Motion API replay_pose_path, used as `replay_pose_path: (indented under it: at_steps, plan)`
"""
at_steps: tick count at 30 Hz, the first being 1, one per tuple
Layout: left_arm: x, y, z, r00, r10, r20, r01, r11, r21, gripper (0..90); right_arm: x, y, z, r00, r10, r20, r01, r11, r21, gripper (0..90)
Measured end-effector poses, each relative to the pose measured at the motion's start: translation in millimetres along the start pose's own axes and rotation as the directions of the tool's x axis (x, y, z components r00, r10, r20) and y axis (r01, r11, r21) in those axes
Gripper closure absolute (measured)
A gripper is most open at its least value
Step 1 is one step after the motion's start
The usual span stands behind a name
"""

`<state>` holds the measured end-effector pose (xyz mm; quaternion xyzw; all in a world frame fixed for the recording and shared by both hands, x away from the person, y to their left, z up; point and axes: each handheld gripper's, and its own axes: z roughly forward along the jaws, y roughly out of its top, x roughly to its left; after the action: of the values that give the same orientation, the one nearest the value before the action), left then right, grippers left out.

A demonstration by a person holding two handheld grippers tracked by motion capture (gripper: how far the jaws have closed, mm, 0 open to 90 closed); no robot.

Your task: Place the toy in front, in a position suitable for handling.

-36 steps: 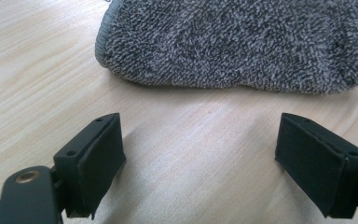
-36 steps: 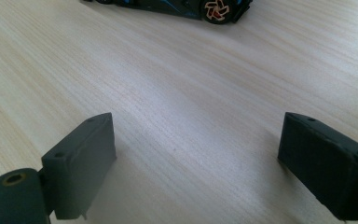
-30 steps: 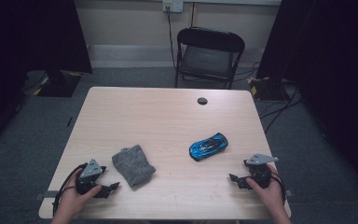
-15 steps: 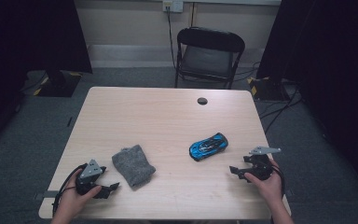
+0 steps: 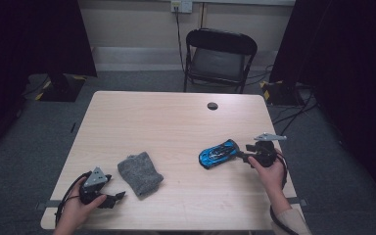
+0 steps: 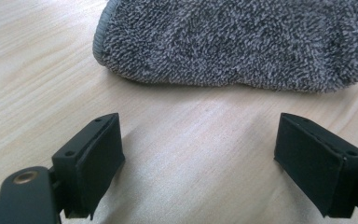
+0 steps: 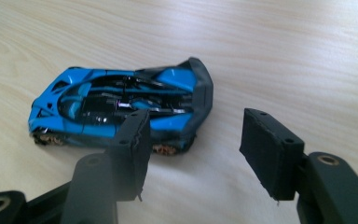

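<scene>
While we look down from the high view, the blue toy car [image 5: 218, 152] lies on the right half of the pale wooden table [image 5: 176, 127], and we take it as our landmark. Just right of the car, our right gripper [image 5: 248, 154] points at its rear with nothing between them. Well left of the car lies a grey cloth [image 5: 140, 174], and left of that again our left gripper [image 5: 113, 198] rests near the table's front edge. Beyond the car, near the far edge, sits a small dark round cap [image 5: 212, 105]. Behind the table stand a black folding chair [image 5: 219, 58], grey carpet, cables and dark curtains on both sides.

From the left gripper view, we see the fingers [image 6: 91, 161] spread wide over bare wood, gripping nothing; the cloth [image 6: 235, 42] lies just ahead, apart from them, far from the car.

From the right gripper view, the car [image 7: 121, 107] lies just ahead and to the left, its tail near the left finger [image 7: 133, 149]. Our jaws have just been closing, yet they stand apart with only bare table between them, not touching the car.
</scene>
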<state>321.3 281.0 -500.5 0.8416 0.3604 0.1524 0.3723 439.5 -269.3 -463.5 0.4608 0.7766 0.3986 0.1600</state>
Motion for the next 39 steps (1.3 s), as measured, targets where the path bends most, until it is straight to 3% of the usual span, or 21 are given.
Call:
replay_pose_path:
  at_steps: [6,7,10,18,24,30,34,39]
  plan:
    - [0.0,0.0,0.0,1.0000,0.000,-0.001,0.000,1.0000,0.000,14.7,4.1,9.8,12.8,0.9995,0.011,0.030,-0.011,1.000,0.016,53.4]
    - [0.0,0.0,0.0,1.0000,0.000,0.000,0.000,1.0000,0.000,14.7,4.9,11.2,14.4,0.9999,0.008,0.015,-0.008,1.000,0.023,54.9]
    - [0.0,0.0,0.0,1.0000,0.000,0.000,0.000,1.0000,0.001,14.7,8.5,14.3,17.8,0.9989,-0.023,0.040,0.020,0.998,0.066,57.3]
    - [0.0,0.0,0.0,1.0000,0.000,0.000,0.000,1.0000,0.000,14.7,8.0,14.4,22.8,0.9978,0.006,0.065,-0.013,0.995,0.102,62.8]
    - [-0.5,0.0,-0.1,1.0000,0.000,-0.006,0.000,1.0000,0.000,14.9,12.8,11.4,23.8,0.9994,0.023,0.025,-0.025,0.996,0.080,66.8]
    - [0.1,-0.1,-0.5,0.9999,-0.002,-0.010,0.002,1.0000,-0.002,15.9,28.1,12.1,29.7,1.0000,0.005,0.006,-0.005,0.997,0.079,68.0]
    - [1.0,0.1,-1.5,0.9990,-0.034,-0.028,0.034,0.9993,-0.013,20.2,40.6,13.7,34.9,1.0000,0.001,-0.002,-0.001,0.997,0.083,68.9]
    - [-0.1,3.0,-0.9,0.9996,-0.024,-0.018,0.024,0.9996,-0.012,19.4,56.2,16.3,39.7,0.9996,-0.021,-0.021,0.023,0.996,0.091,70.0]
